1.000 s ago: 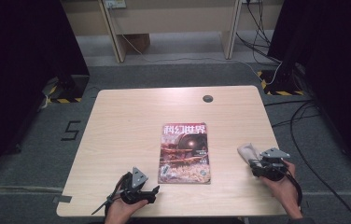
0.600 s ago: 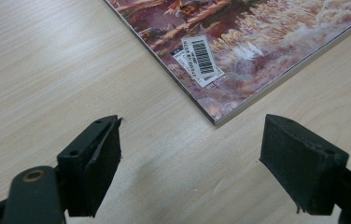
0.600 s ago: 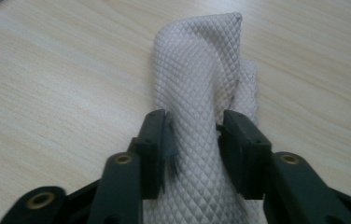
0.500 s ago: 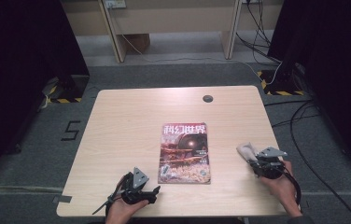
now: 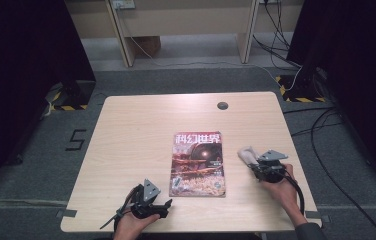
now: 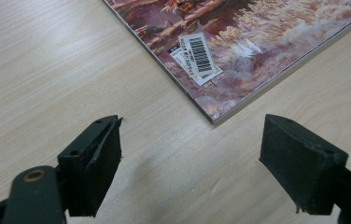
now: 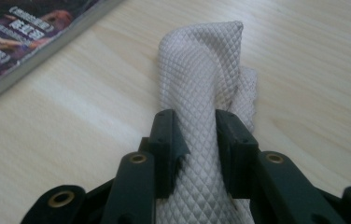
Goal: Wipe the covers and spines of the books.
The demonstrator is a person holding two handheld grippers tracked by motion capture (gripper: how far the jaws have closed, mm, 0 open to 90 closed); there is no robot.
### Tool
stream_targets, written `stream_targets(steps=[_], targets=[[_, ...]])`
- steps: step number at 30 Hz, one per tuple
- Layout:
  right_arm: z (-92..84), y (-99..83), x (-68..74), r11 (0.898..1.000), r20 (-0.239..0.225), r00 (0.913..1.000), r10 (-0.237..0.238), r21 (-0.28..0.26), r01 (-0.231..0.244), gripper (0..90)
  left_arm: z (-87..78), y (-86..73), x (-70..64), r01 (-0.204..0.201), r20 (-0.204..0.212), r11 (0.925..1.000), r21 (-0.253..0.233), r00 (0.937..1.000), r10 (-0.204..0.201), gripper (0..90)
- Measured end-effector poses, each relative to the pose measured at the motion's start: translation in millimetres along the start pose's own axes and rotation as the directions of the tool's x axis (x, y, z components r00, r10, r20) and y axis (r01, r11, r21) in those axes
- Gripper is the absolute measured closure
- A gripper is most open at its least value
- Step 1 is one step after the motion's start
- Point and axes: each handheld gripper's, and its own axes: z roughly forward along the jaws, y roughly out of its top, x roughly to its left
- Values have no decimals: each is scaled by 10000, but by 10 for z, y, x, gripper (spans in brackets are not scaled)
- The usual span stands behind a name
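While the right gripper (image 7: 196, 135) has just closed its fingers on the quilted cloth (image 7: 201, 79) | left gripper (image 6: 190, 158) fingers open, magazine (image 6: 239, 51) corner just ahead | cloth secured; wiping apparently not yet begun.

The magazine (image 5: 198, 163) lies mid-worktop (image 5: 136, 135); bare wood opens toward nine, twelve and three o'clock, a small grommet (image 5: 222, 105) at twelve.
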Motion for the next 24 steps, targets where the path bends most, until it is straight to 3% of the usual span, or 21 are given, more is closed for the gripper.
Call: stream_targets(steps=[3, 14, 19, 24], targets=[[90, 84, 49, 9999, 137, 9998, -159, 6, 159, 695, -7, 1, 0, 28, -84, 10000, -19, 10000, -28, 201], [270, 245, 124, 9999, 109, 9999, -2, -168, 4, 653, 1, 2, -9, -65, 47, 10000, 19, 10000, 65, 202], [239, 254, 106, 9993, 103, 9997, 225, -286, -222, 557, -8, 5, -16, -56, 46, 10000, -34, 10000, 56, 202], [125, 230, 59, 9946, 64, 9962, 866, -583, -860, 427, -20, 6, -25, -102, -9, 9999, 16, 9999, 102, 202]])
